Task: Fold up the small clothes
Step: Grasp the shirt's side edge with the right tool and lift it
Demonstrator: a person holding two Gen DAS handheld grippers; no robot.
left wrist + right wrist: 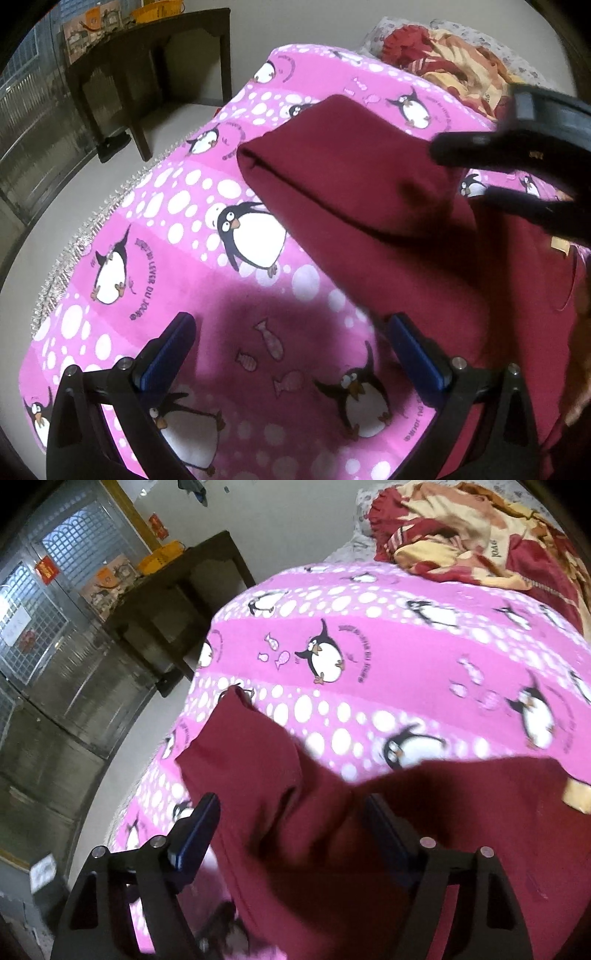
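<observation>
A dark red garment [369, 206] lies on the pink penguin-print blanket [221, 280], one sleeve stretched toward the far left. My left gripper [291, 332] is open and empty above the blanket, just left of the garment's edge. My right gripper shows in the left wrist view [458, 170] over the sleeve's base, jaws apart. In the right wrist view my right gripper [291, 812] is open, its fingers straddling the red garment [332, 849]; the cloth lies between the pads, not pinched. The sleeve [236, 738] points away to the upper left.
A heap of red and yellow clothes [480, 539] lies at the blanket's [369, 635] far end. A dark wooden table [147, 66] stands beyond the bed's left edge, with yellow baskets on it. Metal-grille doors [48, 627] line the left wall.
</observation>
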